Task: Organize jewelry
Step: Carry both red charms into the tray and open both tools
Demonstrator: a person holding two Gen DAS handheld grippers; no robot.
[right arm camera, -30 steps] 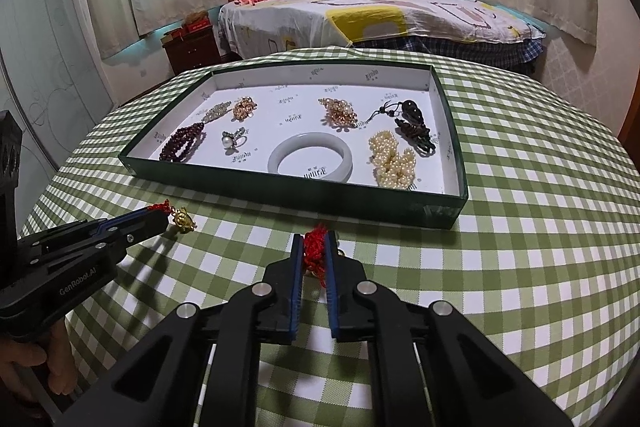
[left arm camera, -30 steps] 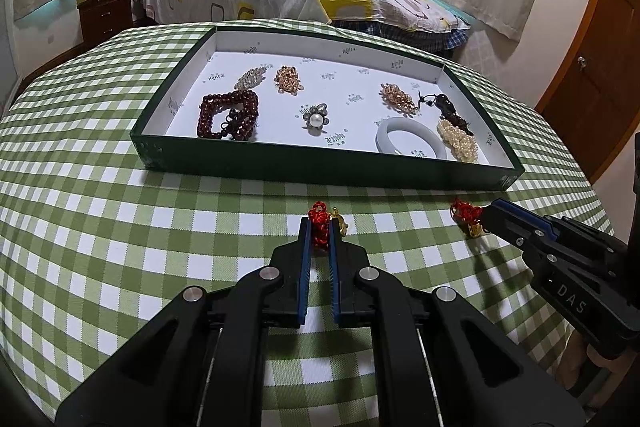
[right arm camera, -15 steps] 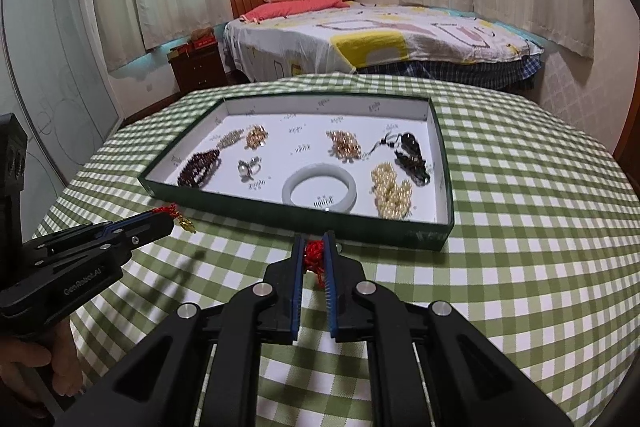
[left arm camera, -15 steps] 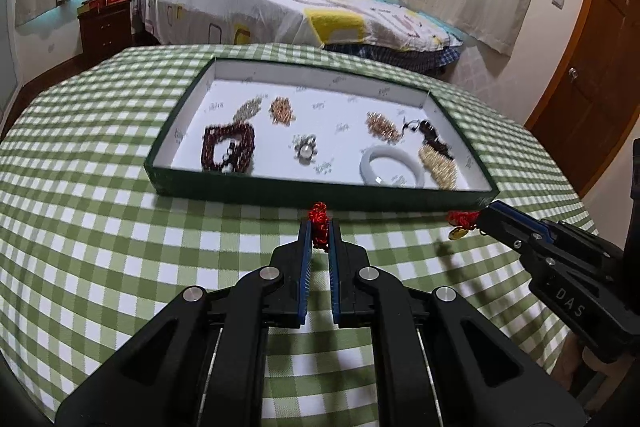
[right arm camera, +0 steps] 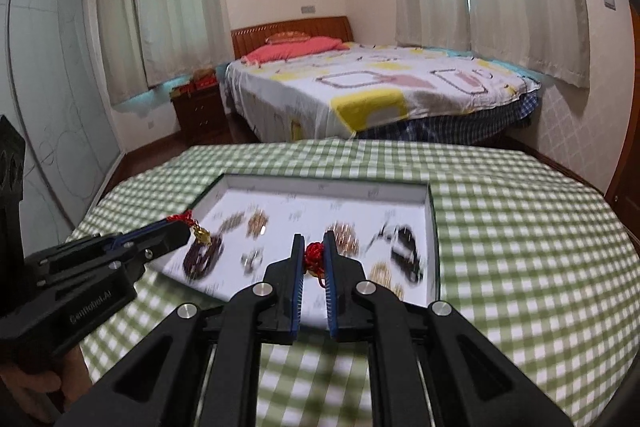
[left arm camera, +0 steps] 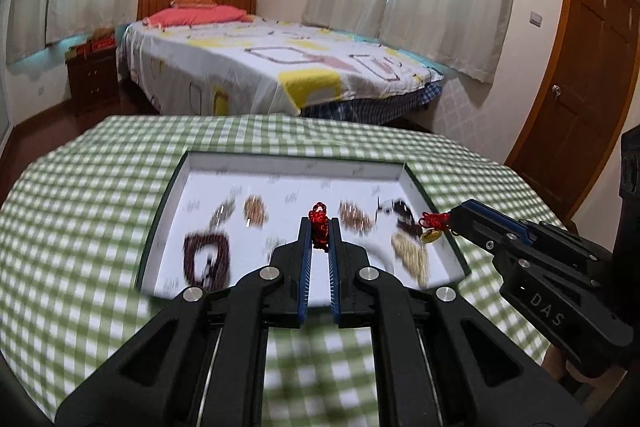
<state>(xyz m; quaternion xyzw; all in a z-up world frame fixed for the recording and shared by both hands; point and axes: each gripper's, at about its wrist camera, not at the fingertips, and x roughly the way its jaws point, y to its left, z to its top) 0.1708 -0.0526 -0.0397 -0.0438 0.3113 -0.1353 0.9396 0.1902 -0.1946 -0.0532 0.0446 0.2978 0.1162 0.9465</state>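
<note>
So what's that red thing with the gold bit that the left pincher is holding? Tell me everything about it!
It is a small charm: a knot of bright red cord with a shiny gold pendant dangling under it. The left gripper is shut on the red knot, so the charm hangs in the air, in front of the white-lined tray in these views. Nothing but the blue pads touches it. The pendant's shape is too blurred to make out.

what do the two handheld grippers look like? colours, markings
Both match: matte black plastic bodies with triangular cut-outs, silver round pivot screws, blue ribbed pads lining the jaws. The left gripper carries "GenRobot.AI" lettering on its side in the right wrist view; the right gripper shows "DAS" in the left wrist view. No cables or sleeves visible.
</note>
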